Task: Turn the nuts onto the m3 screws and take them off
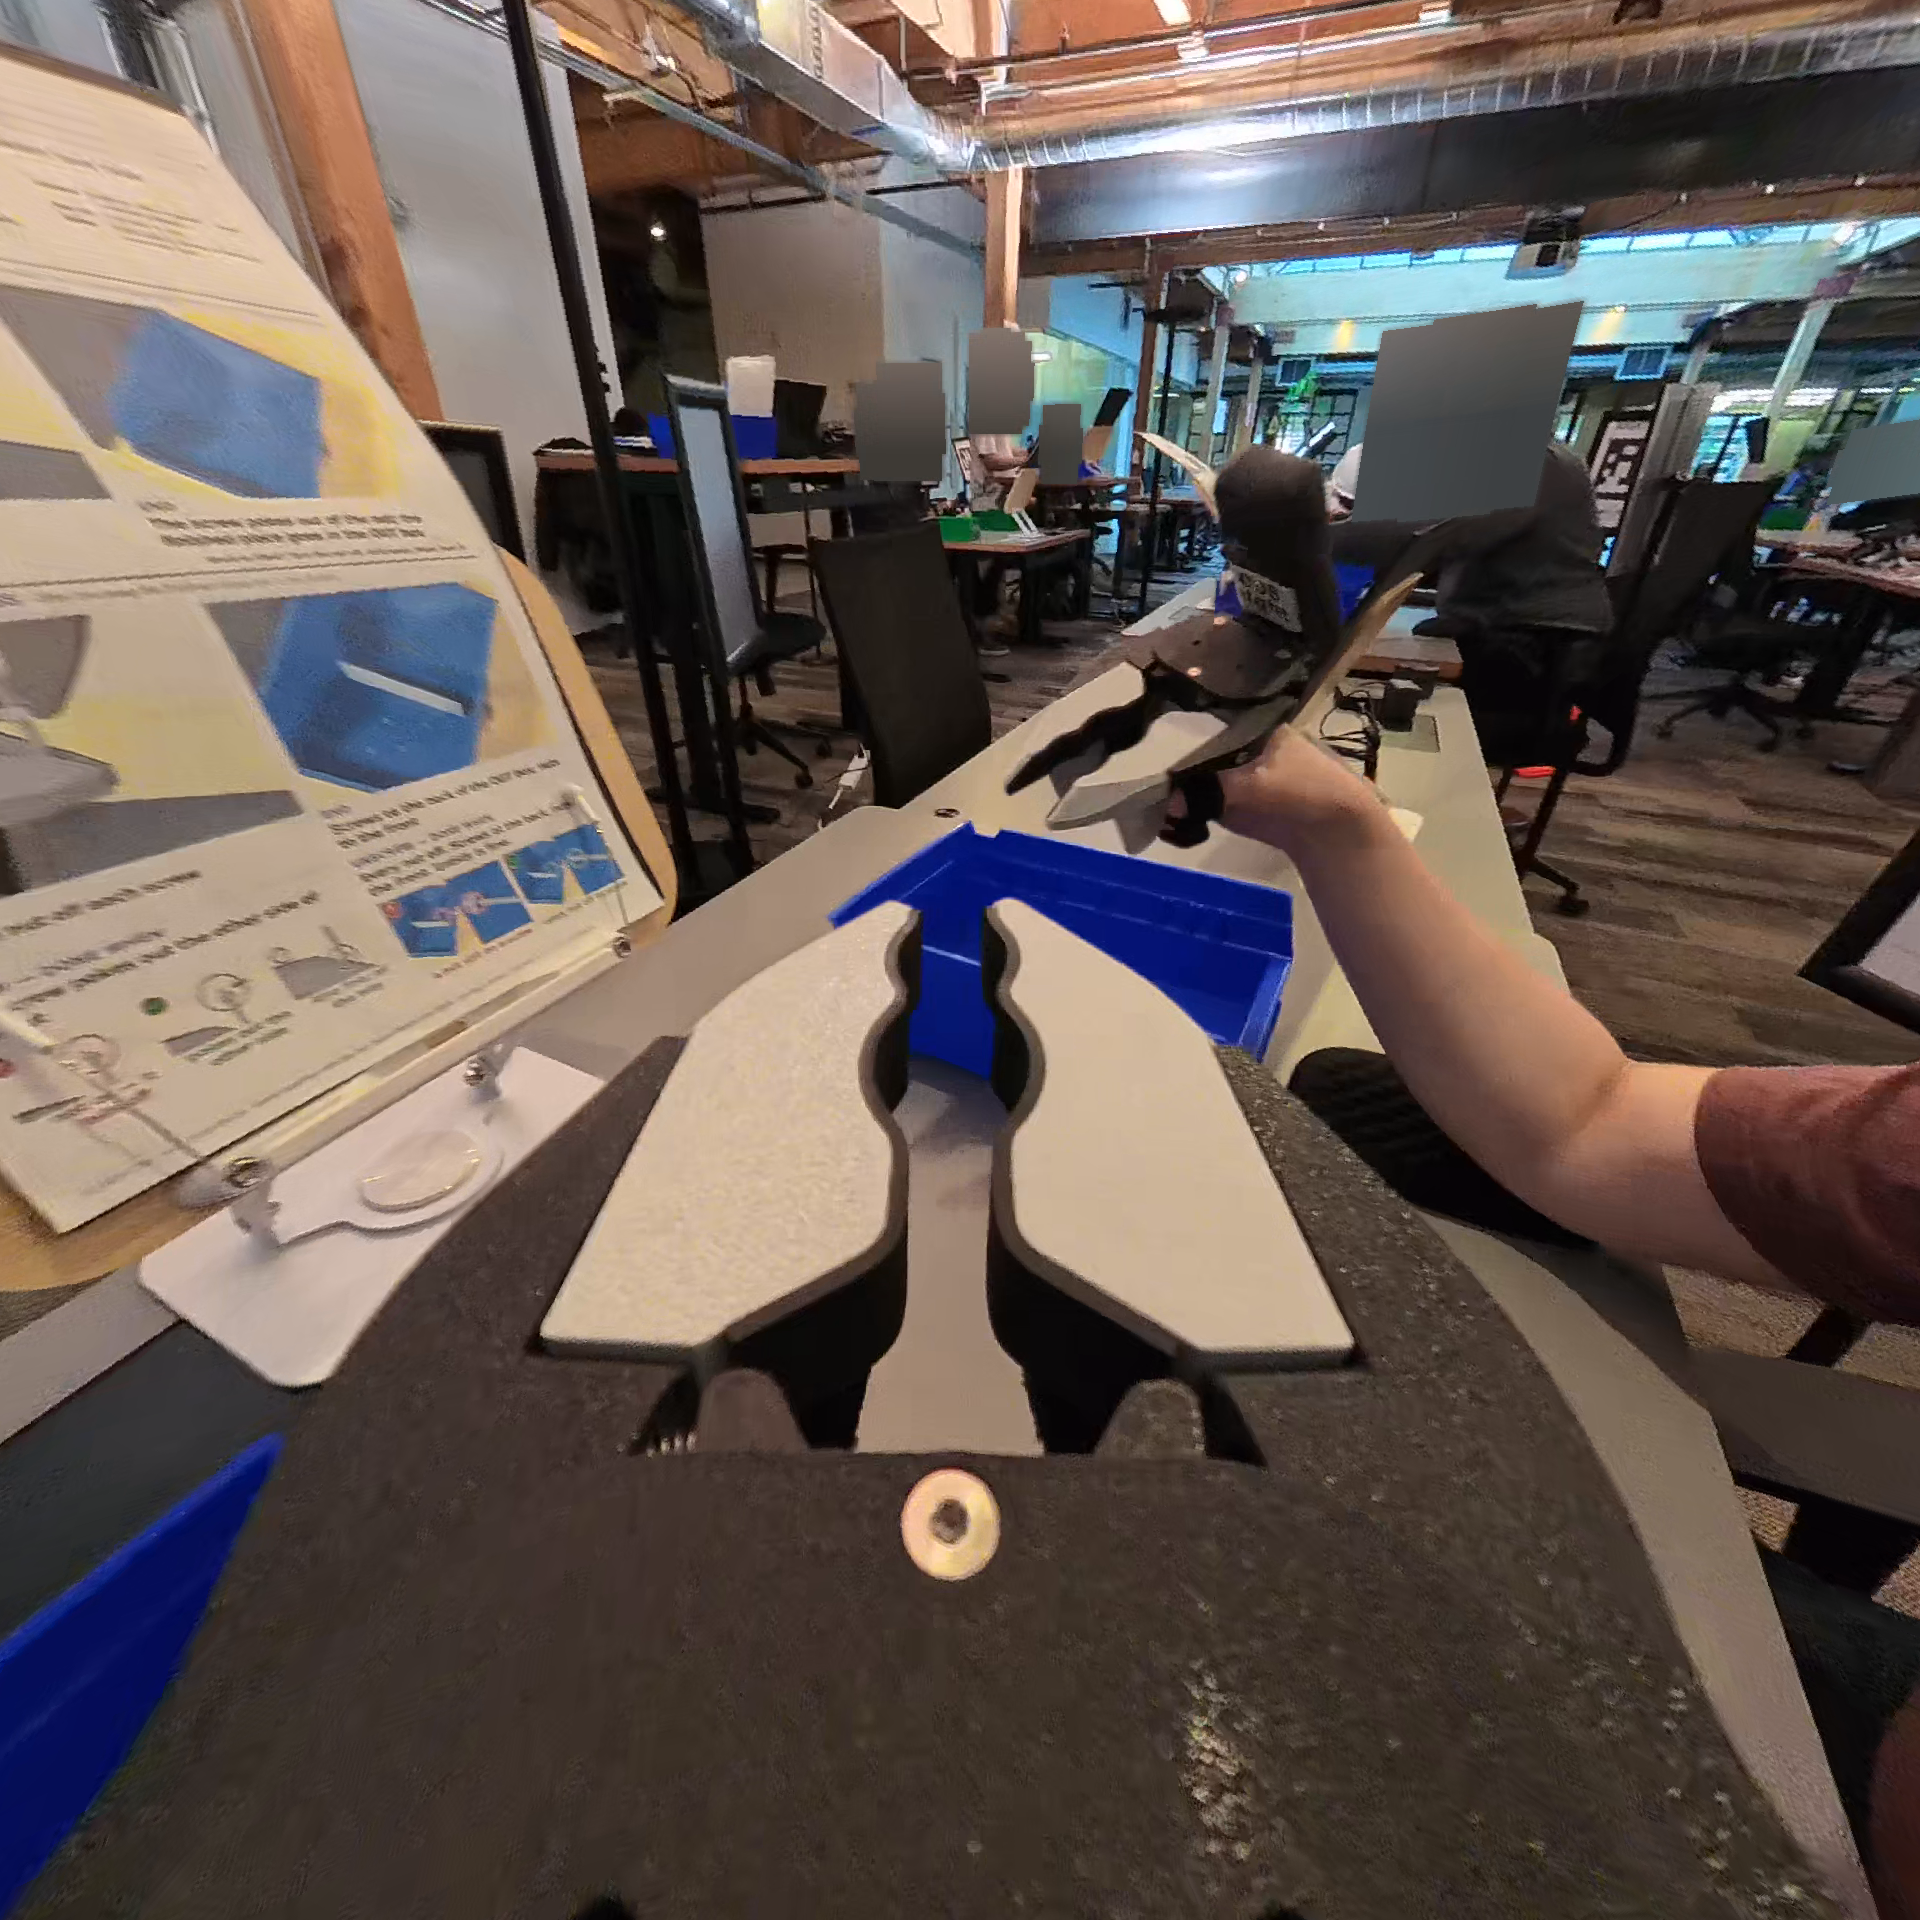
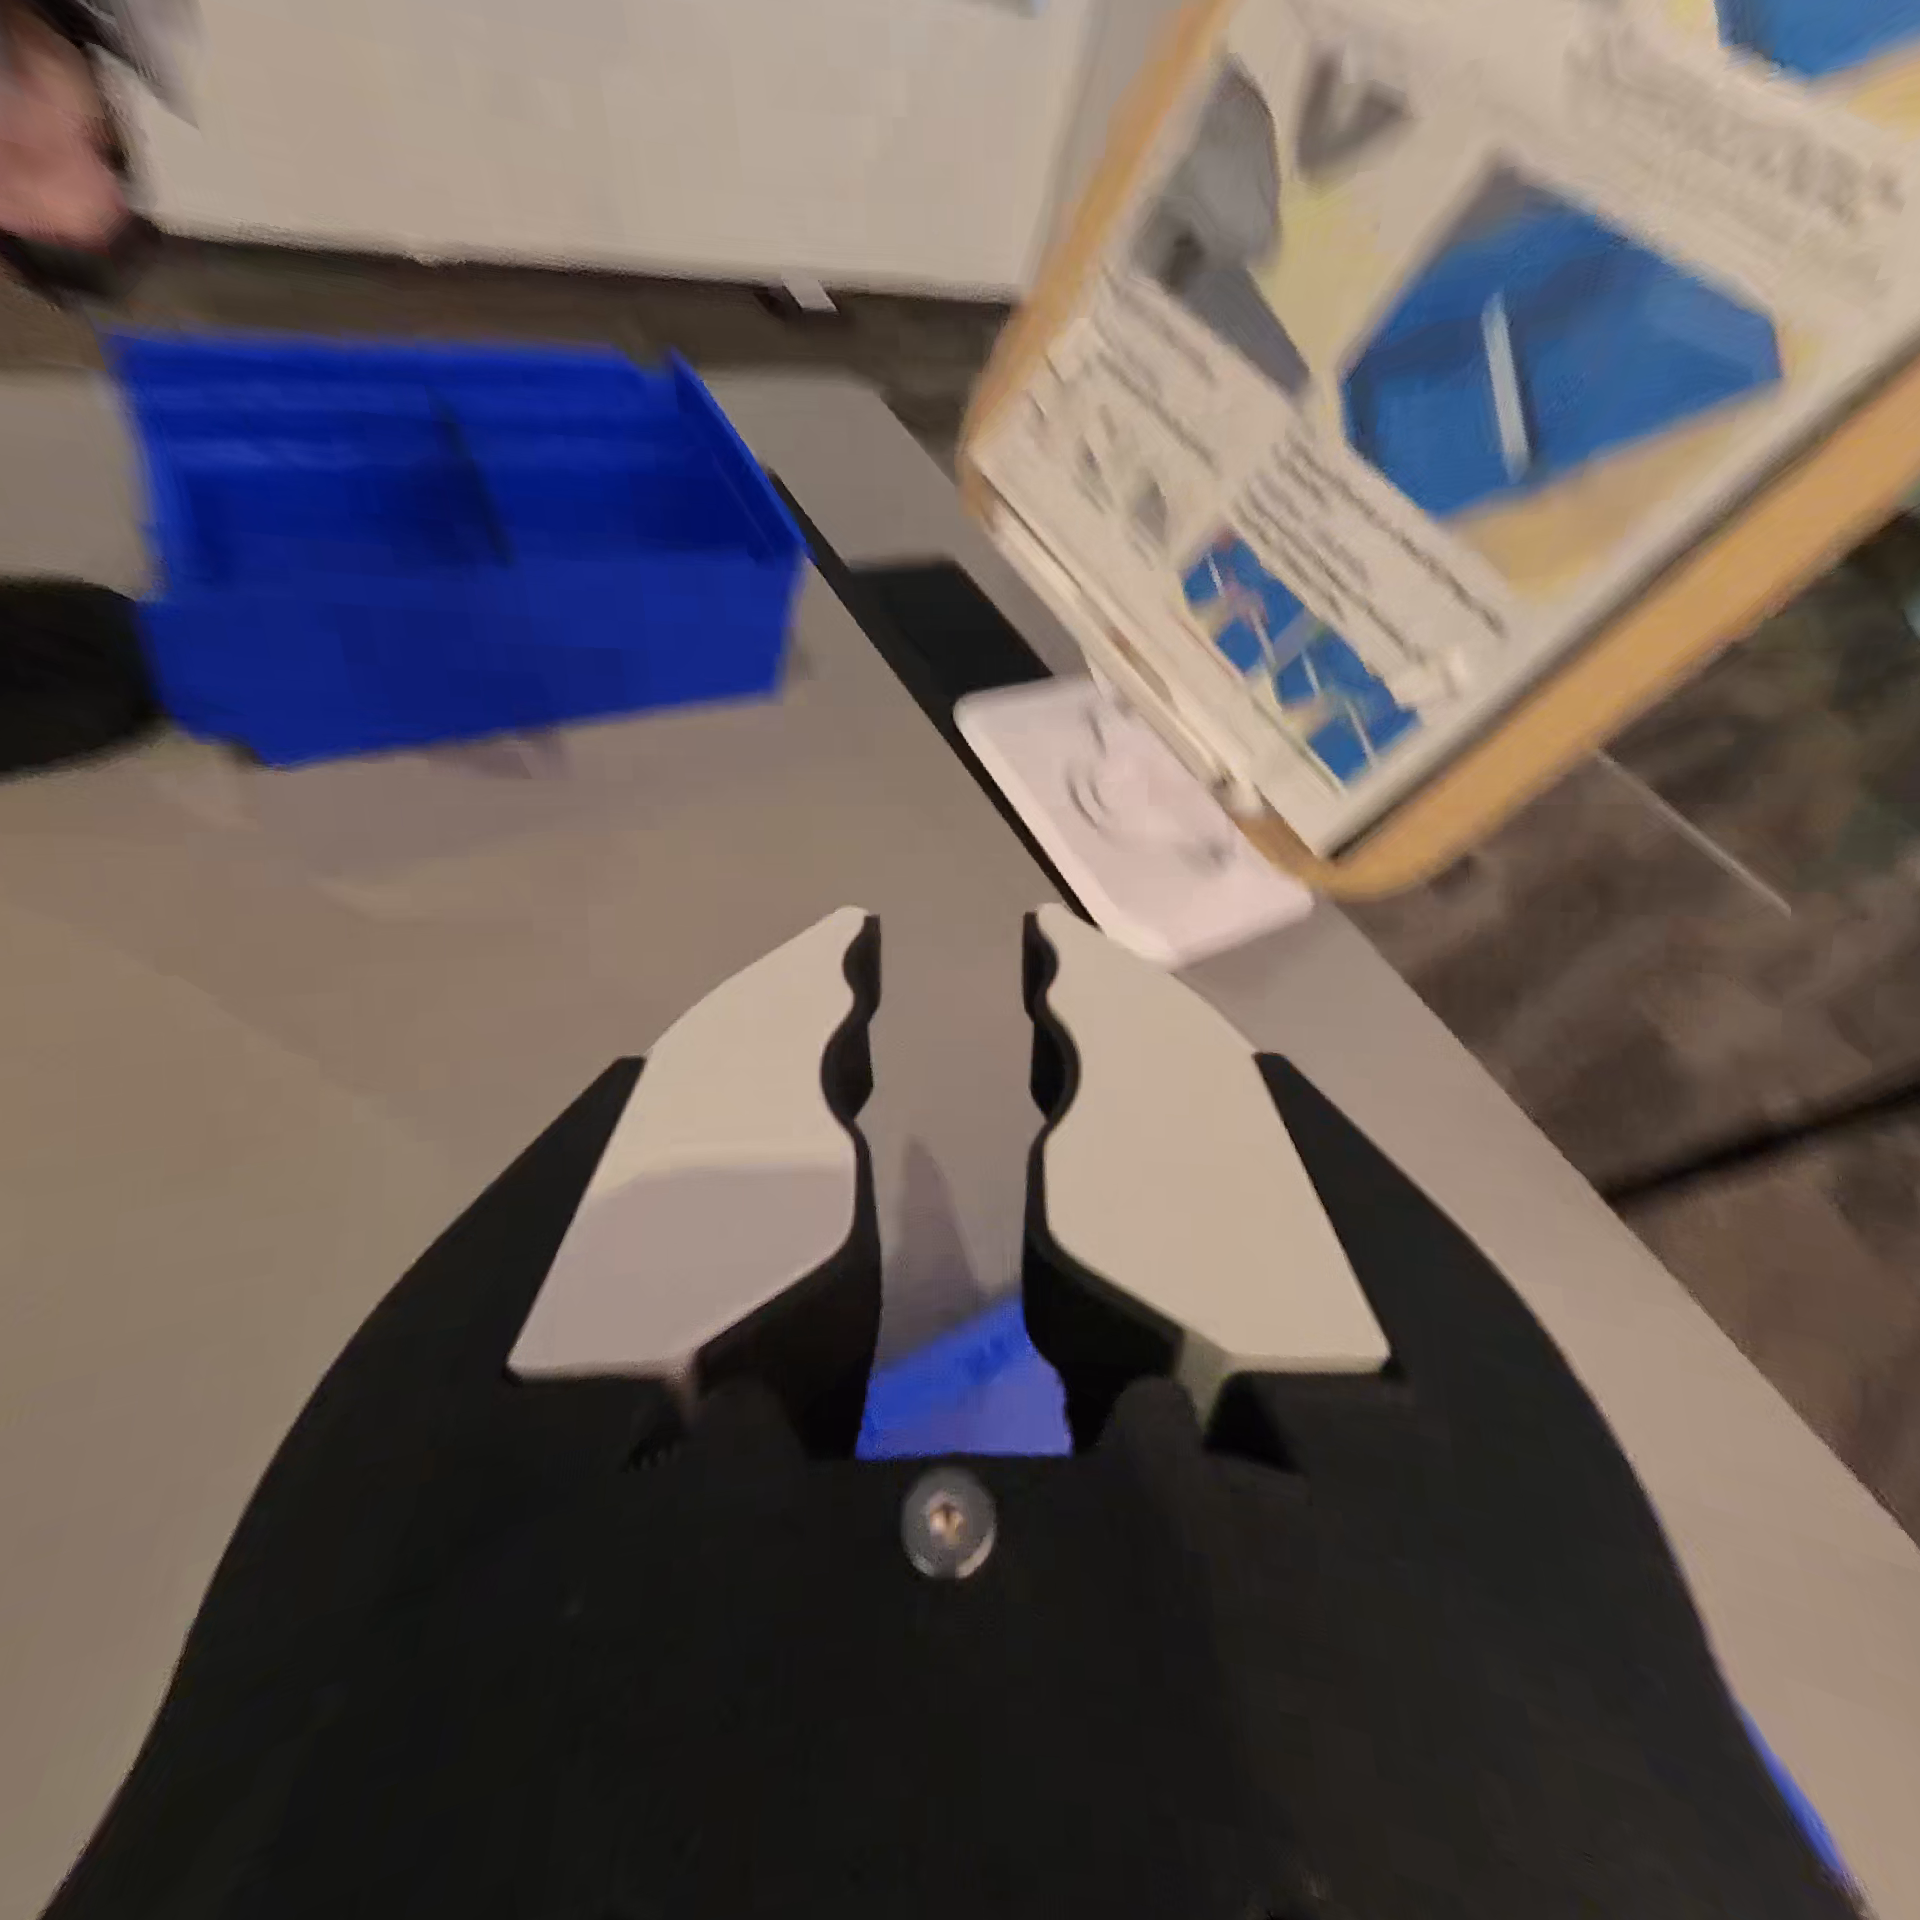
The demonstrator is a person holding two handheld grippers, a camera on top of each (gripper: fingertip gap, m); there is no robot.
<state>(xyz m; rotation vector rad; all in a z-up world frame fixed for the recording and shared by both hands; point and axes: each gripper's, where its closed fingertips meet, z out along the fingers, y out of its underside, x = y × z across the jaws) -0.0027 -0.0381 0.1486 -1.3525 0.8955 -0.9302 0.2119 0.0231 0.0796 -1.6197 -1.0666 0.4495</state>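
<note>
Grey table top (image 1: 1226,790) carries everything in frame, with open office space beyond it. Instruction sheet (image 1: 260,665), printed and mounted on a tilted wood-edged board, stands at the table's left edge on a white base plate (image 1: 301,1278). Blue bin (image 1: 1153,966) sits on the table ahead of the left gripper; a divider shows inside it in the right wrist view (image 2: 457,520), contents not resolvable. A second blue edge (image 1: 114,1642) shows at lower left, partly hidden.

Left gripper (image 1: 951,925): fingers parted by a narrow gap, nothing between them, tips over the near wall of the bin.

Right gripper (image 2: 951,935): held up in the air by a hand (image 1: 1288,790), fingers slightly apart, empty; view motion-blurred.

Nuts and M3 screws: not visible in either view.
</note>
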